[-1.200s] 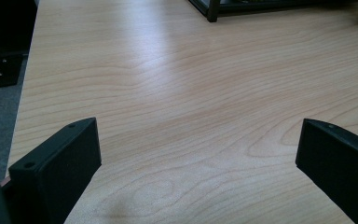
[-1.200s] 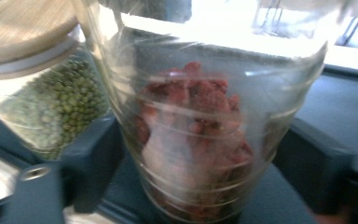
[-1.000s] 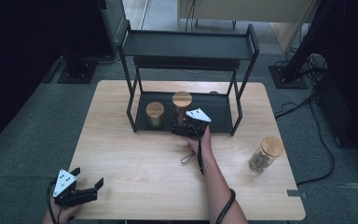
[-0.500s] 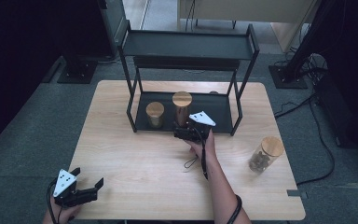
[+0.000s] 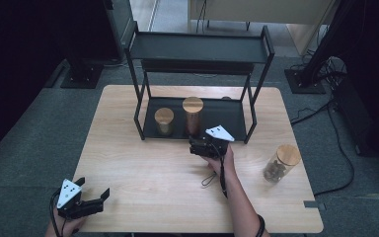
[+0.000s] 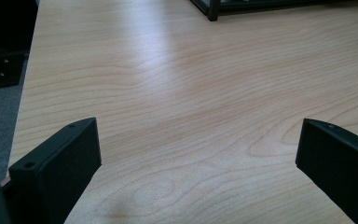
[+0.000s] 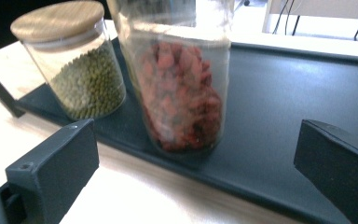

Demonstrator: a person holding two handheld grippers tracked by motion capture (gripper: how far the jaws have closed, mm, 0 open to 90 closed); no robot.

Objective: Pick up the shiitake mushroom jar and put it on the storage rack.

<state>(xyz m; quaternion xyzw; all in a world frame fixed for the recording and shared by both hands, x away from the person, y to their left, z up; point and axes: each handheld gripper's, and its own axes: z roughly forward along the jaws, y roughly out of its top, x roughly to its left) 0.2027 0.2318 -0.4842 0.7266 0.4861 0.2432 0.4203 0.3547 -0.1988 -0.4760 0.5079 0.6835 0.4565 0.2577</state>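
On the bottom shelf of the black metal rack (image 5: 143,74) stands the tall glass jar of red dried berries (image 5: 193,116), upright with its wooden lid on, close to the shelf's front edge. We have our right gripper (image 5: 201,146) just in front of it, low over the table (image 5: 143,168) at the rack's front edge. Its jaws are spread wide and have nothing between them. In the right gripper view the tall jar (image 7: 179,79) rises between the two jaws but farther off, not touched by either; it rests on the dark shelf, its red contents filling the lower part.

Just beside it, to its left in the high view, sits the shorter jar of green beans (image 5: 164,121), also lidded with wood. In the right gripper view this shorter jar (image 7: 74,65) stands close to the tall one, and we cannot tell whether the two touch.

Our left gripper (image 5: 96,197) is at the near left corner of the table, well apart from the rack. Its jaws are likewise wide open and empty, and the left gripper view has bare wood grain between them.

A third jar with dark contents (image 5: 281,164) stands on the table near the right edge, off the rack and well apart from both grippers.
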